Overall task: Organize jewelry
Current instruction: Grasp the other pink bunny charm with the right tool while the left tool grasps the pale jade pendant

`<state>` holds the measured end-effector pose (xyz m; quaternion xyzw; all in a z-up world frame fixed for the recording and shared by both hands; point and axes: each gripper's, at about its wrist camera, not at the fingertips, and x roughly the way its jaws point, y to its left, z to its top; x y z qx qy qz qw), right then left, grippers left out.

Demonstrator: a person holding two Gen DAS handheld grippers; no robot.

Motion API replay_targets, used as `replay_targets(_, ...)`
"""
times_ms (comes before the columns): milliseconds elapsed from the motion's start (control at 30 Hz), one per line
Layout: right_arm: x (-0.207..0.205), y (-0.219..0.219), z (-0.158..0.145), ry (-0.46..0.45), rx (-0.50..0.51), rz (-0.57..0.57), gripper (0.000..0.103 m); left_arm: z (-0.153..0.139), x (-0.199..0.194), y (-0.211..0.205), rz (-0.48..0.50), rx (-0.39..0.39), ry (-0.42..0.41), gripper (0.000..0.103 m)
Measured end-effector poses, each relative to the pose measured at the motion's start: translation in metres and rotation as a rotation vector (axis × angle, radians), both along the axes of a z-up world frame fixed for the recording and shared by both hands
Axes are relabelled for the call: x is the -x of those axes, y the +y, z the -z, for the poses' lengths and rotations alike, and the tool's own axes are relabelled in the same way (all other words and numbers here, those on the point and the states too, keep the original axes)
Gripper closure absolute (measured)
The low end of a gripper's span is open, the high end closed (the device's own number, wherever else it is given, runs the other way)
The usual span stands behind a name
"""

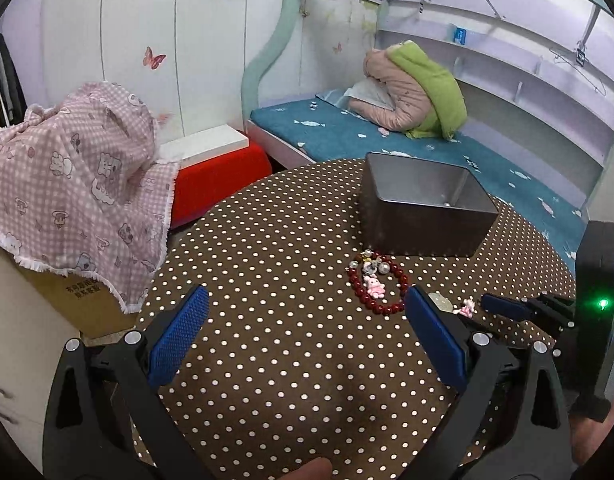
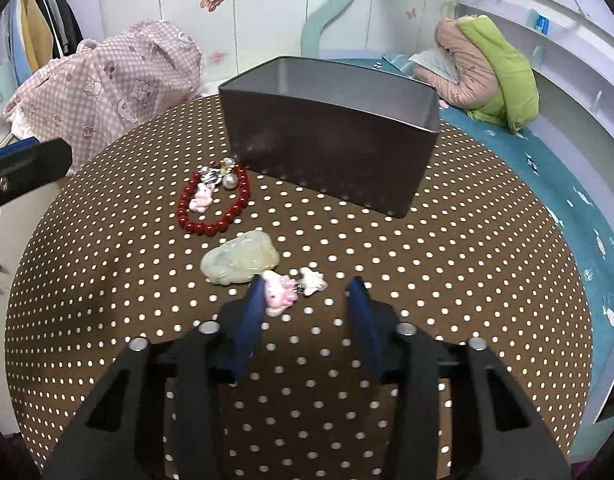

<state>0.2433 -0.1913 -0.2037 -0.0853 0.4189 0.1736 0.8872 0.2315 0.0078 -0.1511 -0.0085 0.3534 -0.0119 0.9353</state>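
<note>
Hovering low over the dotted tablecloth (image 2: pixel 447 280), fingers apart with nothing between them — right gripper (image 2: pixel 307 292), and nearest by far to the small charms. Just ahead of its left fingertip (image 2: pixel 257 292), touching or very nearly so: a pink charm (image 2: pixel 281 298), overlapped a little by that blue pad. Immediately to the right of that, and inside the span of the open fingers: a white charm (image 2: pixel 313 280). Ahead and slightly left, just beyond the pink one: a pale green stone pendant (image 2: pixel 239 262), long axis running roughly crosswise to the fingers. Farther ahead still, left of centre: a red bead bracelet (image 2: pixel 211 212) ringing a few little pieces, near the front wall of the metal tin (image 2: pixel 327 152), which stands open straight ahead.

Left gripper (image 1: pixel 307 320) also spread wide and empty, with the bracelet (image 1: pixel 377 284) just ahead of its right fingertip, not between the two.

Judging from this: shortest reach to a charm is from the right, needing a small shift left to centre the pink one before closing — then forward to the tin.
</note>
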Motion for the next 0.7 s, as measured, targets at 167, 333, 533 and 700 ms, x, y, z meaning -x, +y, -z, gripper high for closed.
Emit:
replay_targets(167, -0.001, -0.008, 0.001, 0.002, -0.008, 0.006, 0.069, 0.005, -0.005, -0.014, 0.04, -0.013, 0.013, 0.005)
replay_targets(333, -0.003, -0.011, -0.001, 0.001, -0.008, -0.004, 0.073, 0.013, -0.013, -0.034, 0.095, -0.021, 0.035, 0.005)
replay_targets(533, -0.001, -0.029, -0.002, 0.005, -0.04, 0.019, 0.089, 0.032, -0.027, -0.057, 0.168, -0.022, 0.091, 0.005)
replay_targets(700, -0.004, -0.046, -0.004, 0.041, -0.095, 0.044, 0.084, 0.052, -0.037, -0.076, 0.205, -0.034, 0.143, 0.005)
